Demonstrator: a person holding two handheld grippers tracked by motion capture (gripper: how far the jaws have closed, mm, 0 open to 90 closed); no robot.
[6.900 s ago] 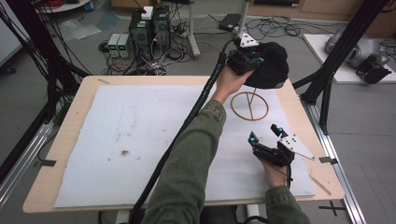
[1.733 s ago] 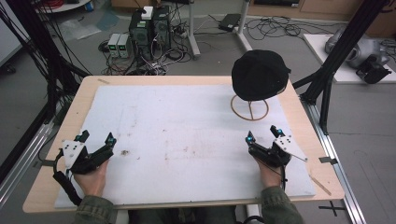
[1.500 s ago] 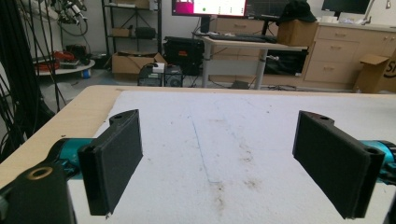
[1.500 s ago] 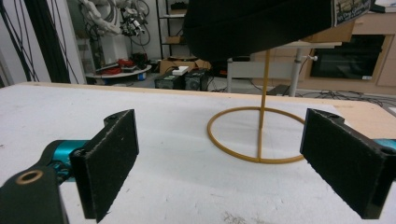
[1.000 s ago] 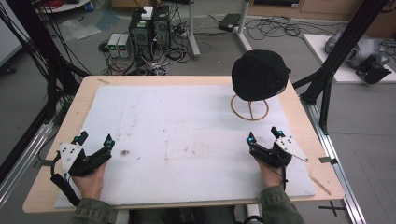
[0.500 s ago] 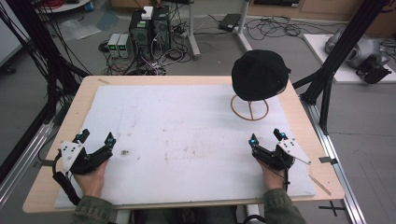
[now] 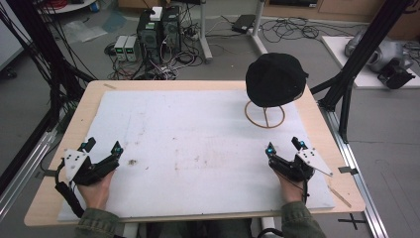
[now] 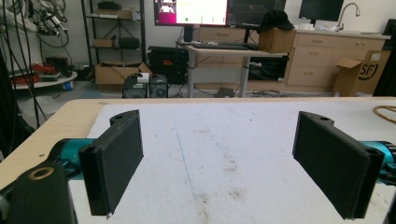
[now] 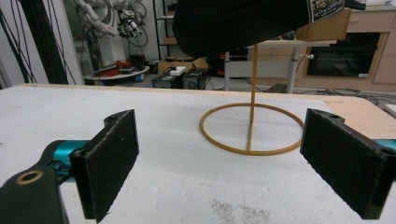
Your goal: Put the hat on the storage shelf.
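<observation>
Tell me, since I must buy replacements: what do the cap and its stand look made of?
The black cap looks like matte woven fabric, soft and without shine. Its stand, a thin tan ring and upright rod, looks like rattan or wood, though painted wire is possible.

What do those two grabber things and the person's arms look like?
Each gripper, left gripper and right gripper, is black with two flat black jaws, teal bits at the tips, a grey three-cornered plate on top and a trailing black cable. The person wears olive-green sleeves.
</observation>
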